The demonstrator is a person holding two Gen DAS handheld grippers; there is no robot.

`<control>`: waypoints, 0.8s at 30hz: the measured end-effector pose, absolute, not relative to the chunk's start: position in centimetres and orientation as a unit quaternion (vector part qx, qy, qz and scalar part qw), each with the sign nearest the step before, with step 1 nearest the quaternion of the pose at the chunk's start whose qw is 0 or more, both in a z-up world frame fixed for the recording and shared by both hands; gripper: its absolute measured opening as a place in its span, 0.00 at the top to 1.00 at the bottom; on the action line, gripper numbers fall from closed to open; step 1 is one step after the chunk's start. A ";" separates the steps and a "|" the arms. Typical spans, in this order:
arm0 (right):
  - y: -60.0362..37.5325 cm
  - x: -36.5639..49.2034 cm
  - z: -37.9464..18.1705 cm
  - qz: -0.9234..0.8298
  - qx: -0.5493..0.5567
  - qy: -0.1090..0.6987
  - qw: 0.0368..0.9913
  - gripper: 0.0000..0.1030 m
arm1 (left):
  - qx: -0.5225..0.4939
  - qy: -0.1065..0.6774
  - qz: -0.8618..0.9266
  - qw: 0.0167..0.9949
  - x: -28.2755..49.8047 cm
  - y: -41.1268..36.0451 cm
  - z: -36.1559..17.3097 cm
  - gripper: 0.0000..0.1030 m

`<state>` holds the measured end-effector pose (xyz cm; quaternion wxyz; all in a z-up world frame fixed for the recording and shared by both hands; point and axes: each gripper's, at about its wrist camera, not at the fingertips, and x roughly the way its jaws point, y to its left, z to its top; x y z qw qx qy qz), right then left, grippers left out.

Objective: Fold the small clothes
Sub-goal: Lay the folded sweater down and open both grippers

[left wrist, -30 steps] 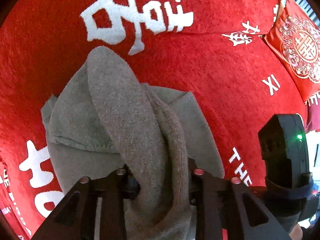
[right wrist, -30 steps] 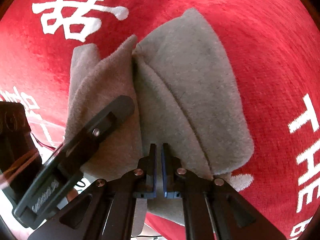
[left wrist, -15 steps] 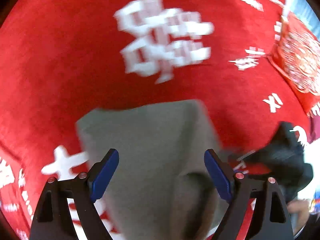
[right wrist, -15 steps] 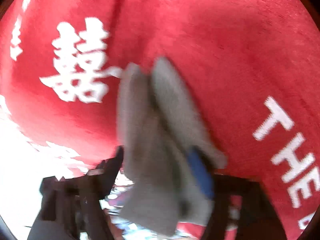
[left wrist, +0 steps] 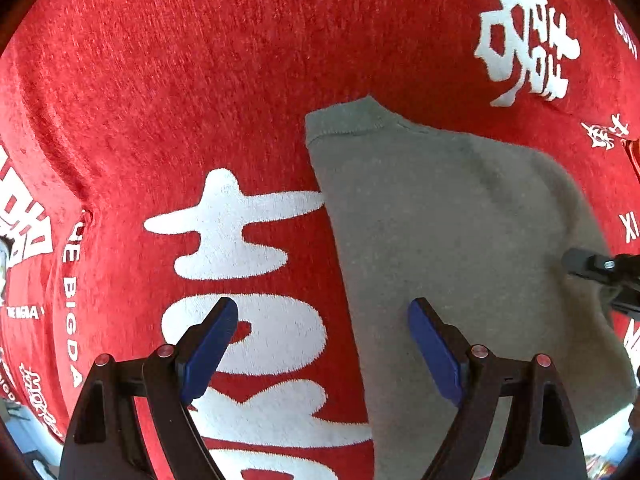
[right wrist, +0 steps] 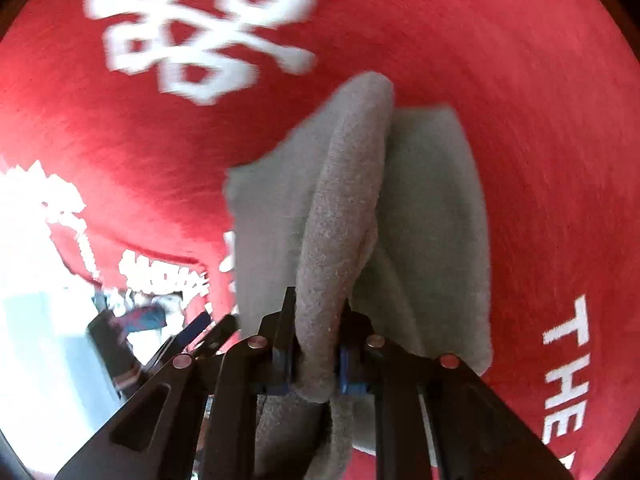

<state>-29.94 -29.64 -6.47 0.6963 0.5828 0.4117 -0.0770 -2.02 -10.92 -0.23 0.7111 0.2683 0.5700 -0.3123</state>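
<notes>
On the red cloth (left wrist: 200, 80) with big white letters lies a small gray garment (left wrist: 460, 240). Over the left side, the left gripper (left wrist: 322, 344) has its jaws wide apart and holds nothing. One blue pad (left wrist: 208, 348) is above a white letter, and the other is above the gray garment. At the right edge of the garment, the right gripper (right wrist: 316, 364) has its jaws squeezed tight on a thick fold of it. That fold is lifted up, while the rest lies on the red cloth.
</notes>
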 end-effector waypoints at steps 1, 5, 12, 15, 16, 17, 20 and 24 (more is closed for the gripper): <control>-29.6 -30.3 -6.3 -0.075 0.580 0.409 0.701 0.84 | 0.264 0.570 -0.320 0.709 -2.3 -11.0 0.0 0.15; -30.2 -30.1 -8.4 -0.107 0.577 0.435 0.683 0.84 | 0.278 0.561 -0.345 0.699 -3.8 -11.1 -0.2 0.15; -30.9 -32.1 -7.6 -0.185 0.541 0.475 0.669 0.60 | 0.287 0.563 -0.345 0.693 -4.4 -10.7 -1.1 0.14; -30.7 -33.1 -5.3 -0.167 0.541 0.463 0.682 0.59 | 0.290 0.569 -0.340 0.691 -4.3 -10.4 -0.5 0.14; -30.2 -33.3 -4.4 -0.151 0.545 0.455 0.688 0.59 | 0.288 0.571 -0.339 0.690 -4.4 -10.2 -0.1 0.14; -29.9 -33.1 -4.0 -0.140 0.543 0.453 0.693 0.59 | 0.285 0.573 -0.341 0.689 -4.5 -10.0 0.2 0.14; -28.0 -31.7 -2.7 -0.102 0.530 0.464 0.702 0.59 | 0.283 0.578 -0.346 0.682 -5.4 -9.3 0.4 0.14; -24.4 -28.8 -3.9 -0.094 0.490 0.518 0.695 0.72 | 0.310 0.585 -0.340 0.667 -7.1 -8.2 -1.7 0.14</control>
